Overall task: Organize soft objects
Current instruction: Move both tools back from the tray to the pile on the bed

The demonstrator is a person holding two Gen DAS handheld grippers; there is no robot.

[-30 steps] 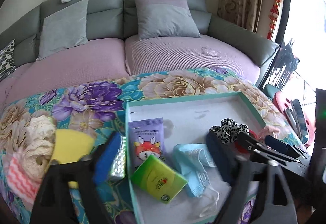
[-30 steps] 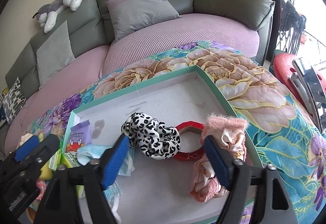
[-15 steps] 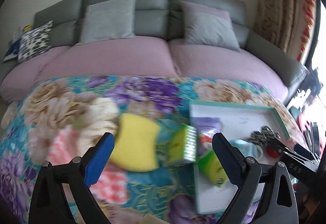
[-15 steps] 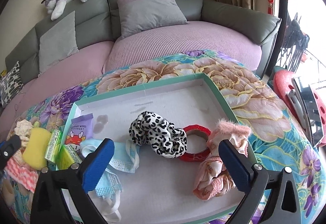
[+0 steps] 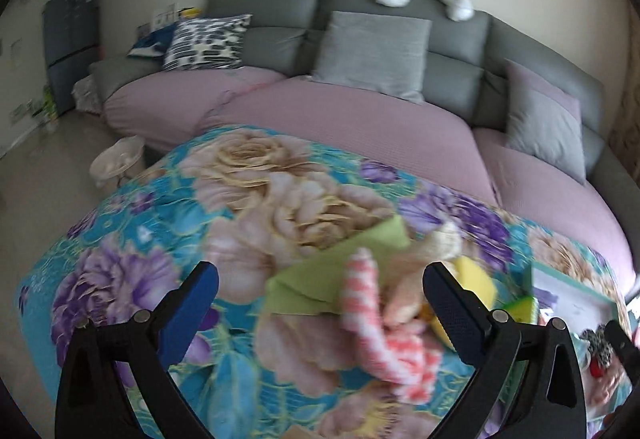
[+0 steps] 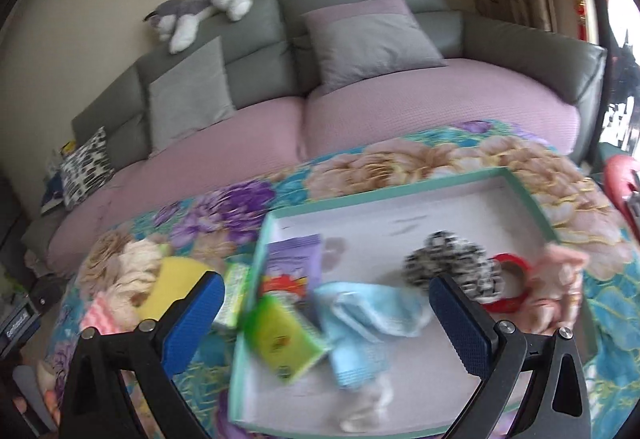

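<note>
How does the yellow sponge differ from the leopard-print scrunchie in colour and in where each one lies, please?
The yellow sponge is plain; the leopard-print scrunchie is black-and-white spotted. The sponge lies on the floral cloth outside the tray; the scrunchie lies inside it. Neither is gripped.

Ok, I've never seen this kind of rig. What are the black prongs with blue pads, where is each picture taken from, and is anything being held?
No robot here: a person carries a two-finger gripper in each hand, with a fisheye camera looking along the fingers. One picture is from the left gripper, over the floral cloth with a green cloth, a pink striped cloth and a yellow sponge. The other is from the right gripper, over a teal tray holding a blue face mask, a leopard scrunchie and a red tape roll. Both are open, holding nothing. Motion blur hides finer detail.
</note>
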